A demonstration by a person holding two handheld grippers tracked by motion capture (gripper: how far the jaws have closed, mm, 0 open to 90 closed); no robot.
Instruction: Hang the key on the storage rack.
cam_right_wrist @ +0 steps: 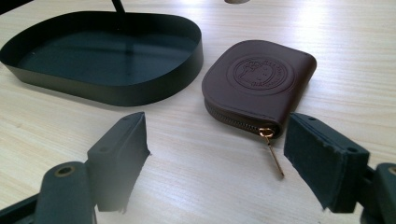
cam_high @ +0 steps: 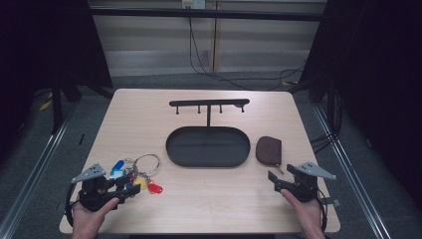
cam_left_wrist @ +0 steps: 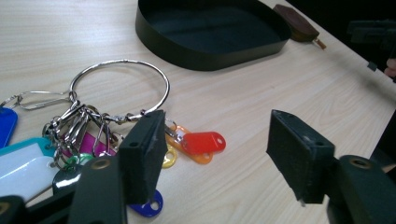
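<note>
From the high view, the left gripper (cam_high: pixel 130 187) is seen low on the left of the table (cam_high: pixel 134 114), held in a hand (cam_high: pixel 89 214), its jaws set right at the near edge of the bunch of keys (cam_high: pixel 135 173). The keys are spread on the wood just left of the black oval tray (cam_high: pixel 208 146), from which a hook rack (cam_high: pixel 209 103) rises at the back. On the right, the right gripper (cam_high: pixel 275 181) is held in the other hand (cam_high: pixel 306 211), its tips pointed toward the brown pouch (cam_high: pixel 269 150), which lies just right of the tray; gripper and pouch are near, not touching.

In the left gripper view, the jaws are seen standing open with bare table between them. The big ring (cam_left_wrist: pixel 120 88) and its tags lie beside and behind the left jaw; a red tag (cam_left_wrist: pixel 203 142) reaches toward the gap, a blue one (cam_left_wrist: pixel 148 206) sits below the jaw. Nothing is pinched. The tray (cam_left_wrist: pixel 205 51) is seen beyond.

In the right gripper view, the jaws are again open and nothing is held. The pouch (cam_right_wrist: pixel 259 81) lies flat just ahead, its gold zip pull (cam_right_wrist: pixel 273 149) pointing into the gap near the right jaw. The tray (cam_right_wrist: pixel 140 95) sits to its left
</note>
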